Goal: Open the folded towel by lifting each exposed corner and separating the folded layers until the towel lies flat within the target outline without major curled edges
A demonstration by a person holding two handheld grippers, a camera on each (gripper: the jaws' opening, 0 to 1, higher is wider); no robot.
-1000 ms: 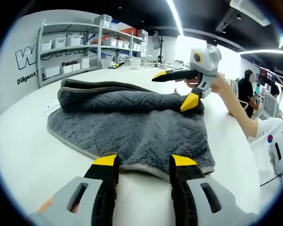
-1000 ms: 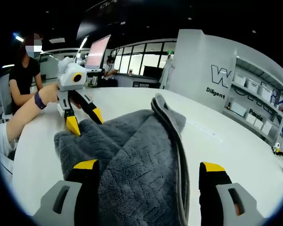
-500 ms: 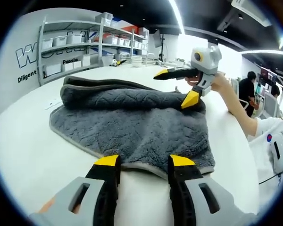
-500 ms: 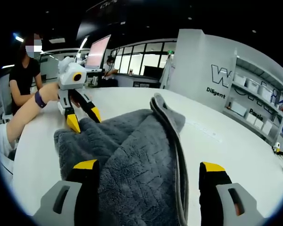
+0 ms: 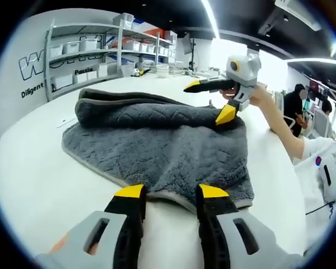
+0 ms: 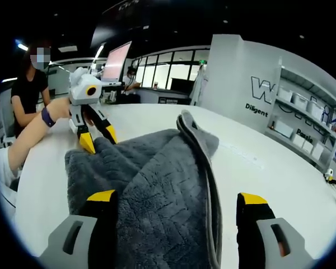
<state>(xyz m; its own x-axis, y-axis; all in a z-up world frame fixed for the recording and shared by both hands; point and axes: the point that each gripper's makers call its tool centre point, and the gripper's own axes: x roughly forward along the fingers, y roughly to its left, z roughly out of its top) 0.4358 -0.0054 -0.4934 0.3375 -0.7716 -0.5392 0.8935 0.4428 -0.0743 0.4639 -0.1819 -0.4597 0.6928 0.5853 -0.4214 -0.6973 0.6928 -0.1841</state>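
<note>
A grey fleece towel (image 5: pixel 162 140) lies on the white table (image 5: pixel 28 168), its far part folded over into a thick roll (image 5: pixel 145 112). My left gripper (image 5: pixel 171 193) is open, its yellow-tipped jaws flanking the towel's near hem. My right gripper (image 5: pixel 208 101) is wide open at the roll's far right end, with the lower fingertip (image 5: pixel 225 115) touching the fabric. In the right gripper view the towel (image 6: pixel 157 190) runs between my right gripper (image 6: pixel 177 197)'s spread jaws, a hemmed fold (image 6: pixel 199 140) standing up. Beyond it, my left gripper (image 6: pixel 98 139) sits at the towel's far edge.
Metal shelves with white bins (image 5: pixel 101 50) stand by a lettered wall behind the table. A person's forearm (image 5: pixel 277 126) holds the right gripper. Other people (image 5: pixel 299 103) sit at desks beyond. A monitor (image 6: pixel 116 59) stands behind the far table edge.
My left gripper's jaws have drawn a little closer together at the near hem. The right gripper has shifted slightly along the roll. The towel lies as before.
</note>
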